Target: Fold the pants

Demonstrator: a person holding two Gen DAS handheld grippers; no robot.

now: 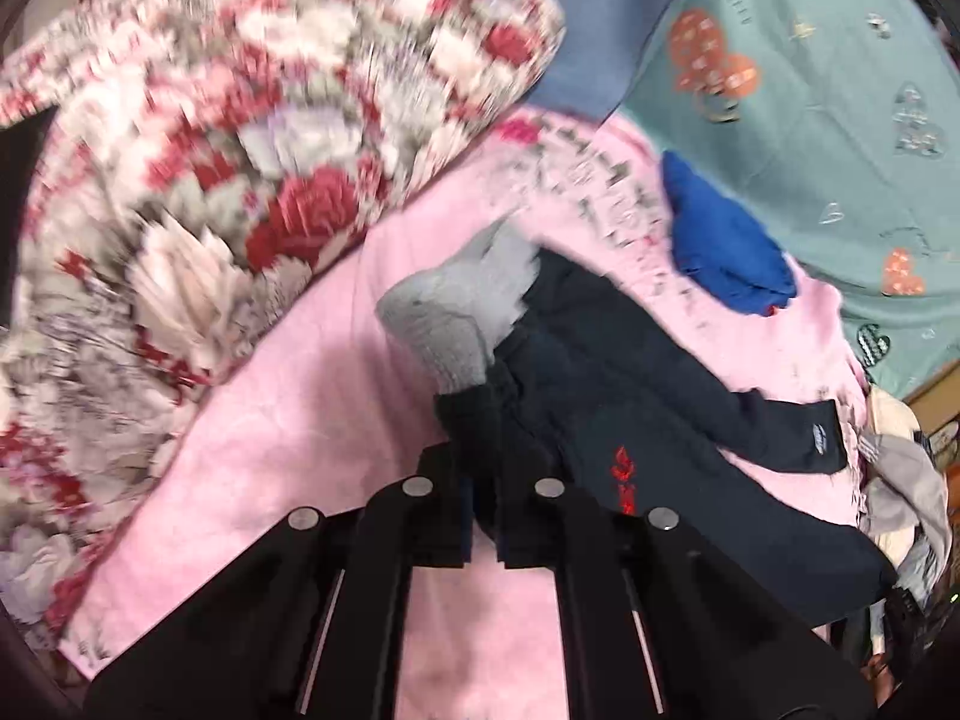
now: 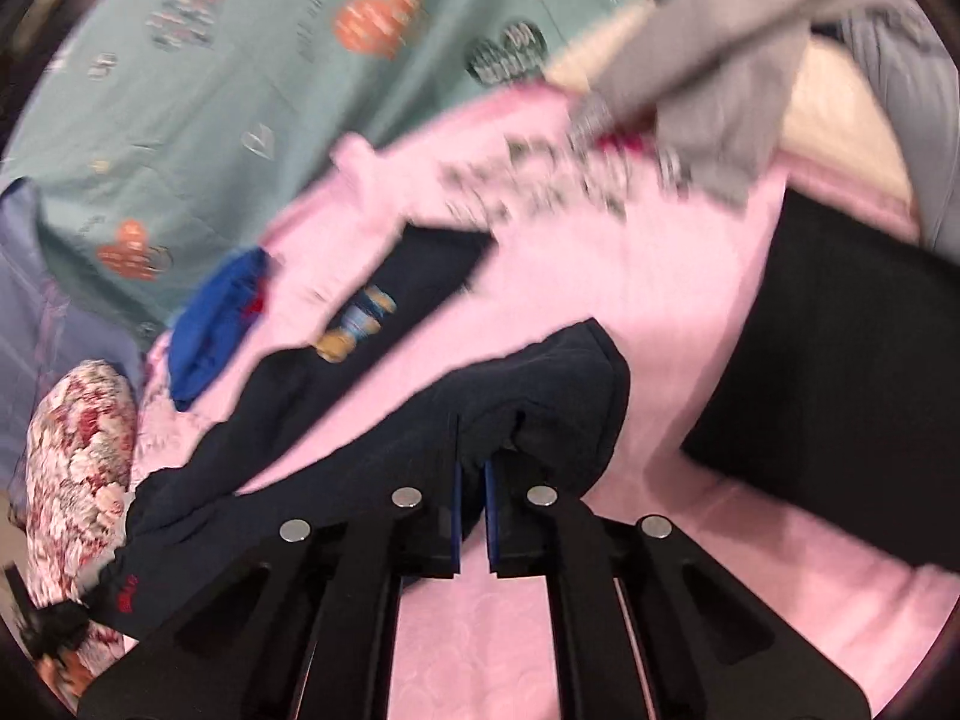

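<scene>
Two grips: both grippers clamp the dark navy pants [image 1: 606, 372], lifted over a pink sheet [image 1: 336, 396].
Left gripper [image 1: 483, 516]: jaws closed on a bunched navy edge; grey lining [image 1: 456, 312] sticks up just past the tips.
Right gripper [image 2: 472, 510]: jaws closed on a rounded navy fold that humps just ahead of them.
Long axis: from the left jaws the pants run away to the right; from the right jaws they trail down to the left.
Edges: one navy piece lies flat on the sheet beyond both jaws.
Room: bare pink sheet under and beside both jaws; floral quilt [image 1: 198, 180] left of the left jaws, blue cloth [image 1: 726, 246] beyond, grey garment [image 2: 720, 90] far ahead of the right.
Marks: small red embroidery [image 1: 624, 474] right of the left jaws, and a pale label [image 1: 819, 441] farther right; neither readable.
</scene>
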